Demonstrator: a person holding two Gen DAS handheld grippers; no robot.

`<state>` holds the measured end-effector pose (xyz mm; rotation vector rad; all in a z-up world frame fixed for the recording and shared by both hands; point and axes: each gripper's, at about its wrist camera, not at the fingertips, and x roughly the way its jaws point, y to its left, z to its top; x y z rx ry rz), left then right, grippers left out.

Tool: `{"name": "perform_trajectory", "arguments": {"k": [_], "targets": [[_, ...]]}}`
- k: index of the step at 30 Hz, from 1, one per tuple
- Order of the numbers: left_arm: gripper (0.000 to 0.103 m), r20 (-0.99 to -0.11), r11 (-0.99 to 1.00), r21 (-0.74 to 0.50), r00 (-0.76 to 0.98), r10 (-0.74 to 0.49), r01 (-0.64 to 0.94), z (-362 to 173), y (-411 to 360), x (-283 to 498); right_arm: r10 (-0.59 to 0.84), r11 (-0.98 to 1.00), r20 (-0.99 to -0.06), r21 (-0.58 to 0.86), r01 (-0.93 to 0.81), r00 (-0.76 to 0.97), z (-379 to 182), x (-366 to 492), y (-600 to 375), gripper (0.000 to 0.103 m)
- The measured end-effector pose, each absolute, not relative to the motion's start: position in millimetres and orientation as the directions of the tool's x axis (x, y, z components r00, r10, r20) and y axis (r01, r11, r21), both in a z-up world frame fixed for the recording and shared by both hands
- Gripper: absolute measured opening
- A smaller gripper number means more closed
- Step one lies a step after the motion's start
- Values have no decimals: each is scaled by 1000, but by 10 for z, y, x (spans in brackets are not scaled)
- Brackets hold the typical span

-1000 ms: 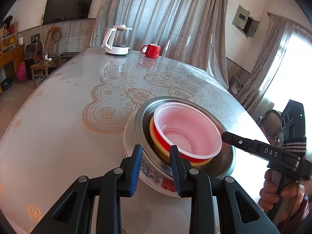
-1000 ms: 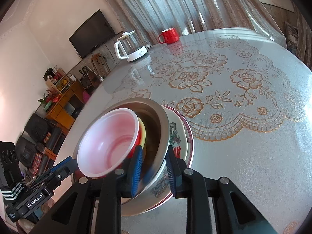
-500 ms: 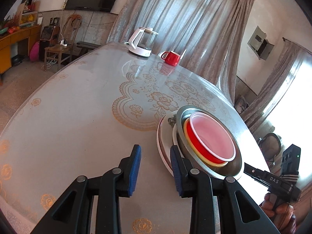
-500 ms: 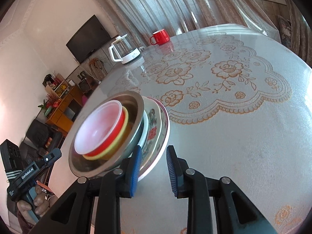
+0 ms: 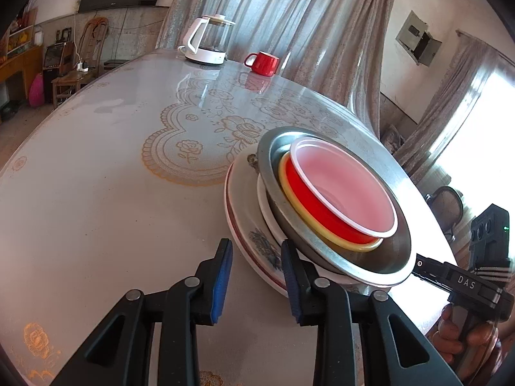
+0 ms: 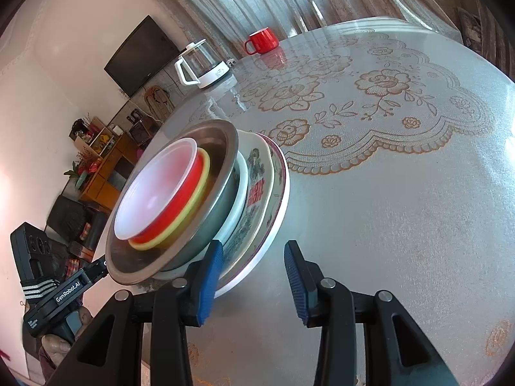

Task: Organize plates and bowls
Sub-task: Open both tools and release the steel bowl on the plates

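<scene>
A nested stack sits on the table (image 5: 96,193) near its edge: a patterned plate (image 5: 244,225) at the bottom, a white plate (image 6: 239,199) on it, then a steel bowl (image 5: 379,173) holding a yellow bowl (image 5: 291,193), a red bowl (image 5: 309,196) and a translucent white bowl (image 5: 341,189) on top. The left gripper (image 5: 256,276) hovers just beside the stack, its jaws closing on nothing. The right gripper (image 6: 252,284) has its jaws opening; the patterned plate's rim lies between them, unpressed. A kettle (image 5: 207,40) and a red mug (image 5: 262,63) stand at the far side
</scene>
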<state>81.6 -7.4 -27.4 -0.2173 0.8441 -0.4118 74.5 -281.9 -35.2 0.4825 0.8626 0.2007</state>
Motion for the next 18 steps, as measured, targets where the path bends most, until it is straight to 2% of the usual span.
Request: {"name": "perform_trajectory", "arguments": {"k": [2, 5, 6, 12, 18], "targets": [[26, -675, 903, -330, 599, -430, 277, -271, -98, 799, 362, 878, -675, 479, 8, 643, -356, 739, -2790, 39], [25, -669, 890, -354, 587, -455, 287, -268, -103, 799, 351, 894, -670, 448, -21, 654, -327, 730, -2713, 32], [28, -670, 891, -347, 588, -453, 292, -258, -129, 801, 337, 904, -672, 427, -26, 660, -308, 729, -2692, 31], [28, -676, 895, -342, 586, -446, 287, -244, -154, 808, 352, 893, -668, 450, -21, 656, -320, 748, -2747, 31], [31, -691, 925, -290, 615, -380, 245, -202, -143, 749, 340, 900, -671, 435, -21, 658, -304, 733, -2718, 31]]}}
